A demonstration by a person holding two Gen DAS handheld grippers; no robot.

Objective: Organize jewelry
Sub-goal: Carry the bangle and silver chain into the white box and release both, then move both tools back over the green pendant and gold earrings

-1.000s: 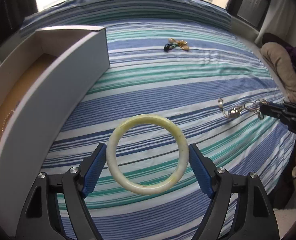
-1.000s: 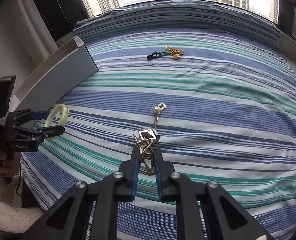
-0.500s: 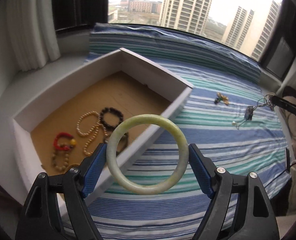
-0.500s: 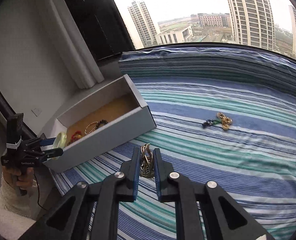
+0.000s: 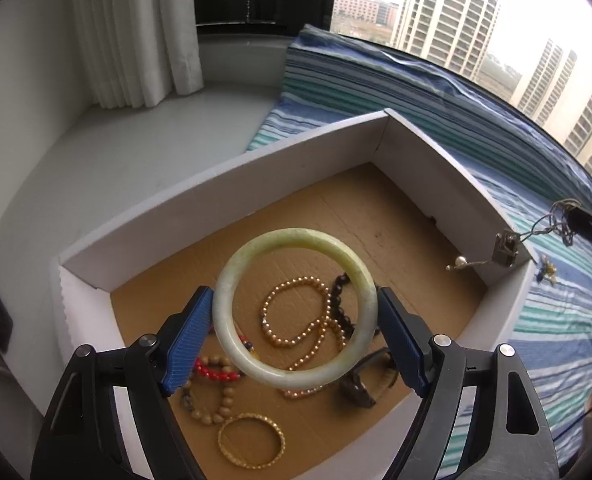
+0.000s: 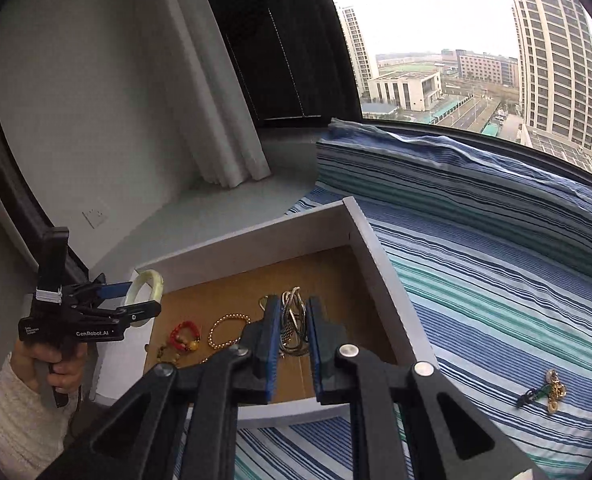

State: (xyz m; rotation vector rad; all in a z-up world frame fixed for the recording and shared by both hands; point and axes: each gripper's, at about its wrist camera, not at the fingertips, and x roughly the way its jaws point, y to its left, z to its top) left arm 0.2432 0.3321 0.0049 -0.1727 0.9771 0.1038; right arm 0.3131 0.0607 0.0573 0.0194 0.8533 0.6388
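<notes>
My left gripper [image 5: 296,320] is shut on a pale green jade bangle [image 5: 251,276] and holds it upright above the near end of a white box [image 5: 215,184] with a brown cardboard floor. The bangle also shows in the right wrist view [image 6: 148,286]. My right gripper [image 6: 292,332] is shut on a silver chain necklace [image 6: 291,320]; its square pendant [image 5: 504,249] and pearl hang over the box's right wall. In the box lie a gold bead strand [image 5: 296,320], a gold bangle [image 5: 251,440], a red bead bracelet [image 6: 183,334] and dark beads.
A gold and green trinket [image 6: 546,392] lies on the blue-green striped bedding [image 6: 496,280] right of the box. A grey sill [image 5: 115,152], a white curtain [image 5: 135,32] and a window stand behind the box.
Both grippers have moved left from the striped bedding to over the box, carrying the bangle and the necklace. The box interior now fills the left view.
</notes>
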